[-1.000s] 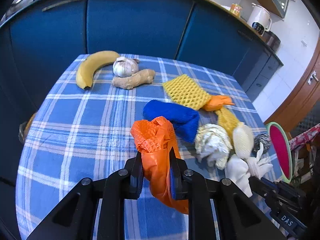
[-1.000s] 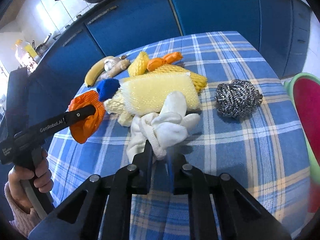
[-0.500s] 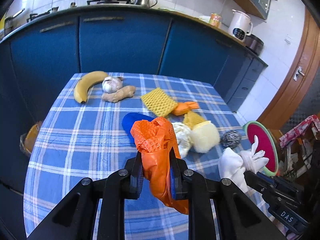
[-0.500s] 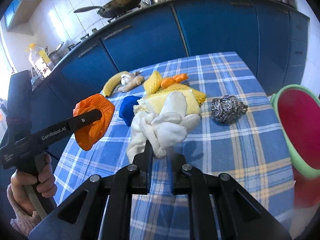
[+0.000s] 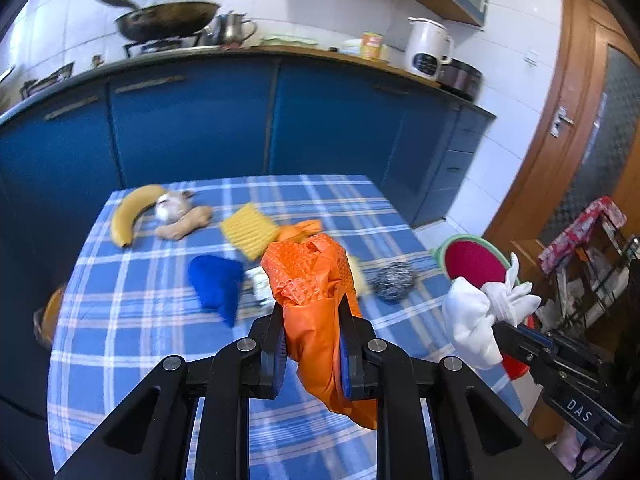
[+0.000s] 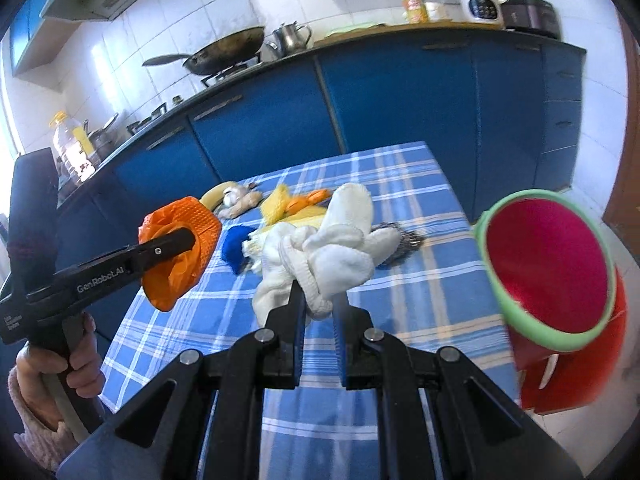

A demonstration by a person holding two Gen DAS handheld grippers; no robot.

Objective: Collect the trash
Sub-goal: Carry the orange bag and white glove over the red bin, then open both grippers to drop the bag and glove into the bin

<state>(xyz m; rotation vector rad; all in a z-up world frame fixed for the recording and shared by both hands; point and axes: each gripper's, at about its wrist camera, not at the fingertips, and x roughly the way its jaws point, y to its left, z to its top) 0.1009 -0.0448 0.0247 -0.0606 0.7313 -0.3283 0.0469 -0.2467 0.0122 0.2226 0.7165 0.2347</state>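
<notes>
Above checked tablecloth (image 5: 132, 320), fingers pinching crumpled orange glove (image 5: 316, 304), fingers pinching white cloth (image 6: 336, 248).

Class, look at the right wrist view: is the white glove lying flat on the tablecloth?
No: the right gripper holds the white glove up above the tablecloth.

Daylight enters from the left, glaring on the wall tiles (image 6: 132, 60). Fisheye curvature bends the blue cabinets (image 5: 192, 120); corners vignette black. Motion blur smears the tabletop items (image 5: 248, 232).
</notes>
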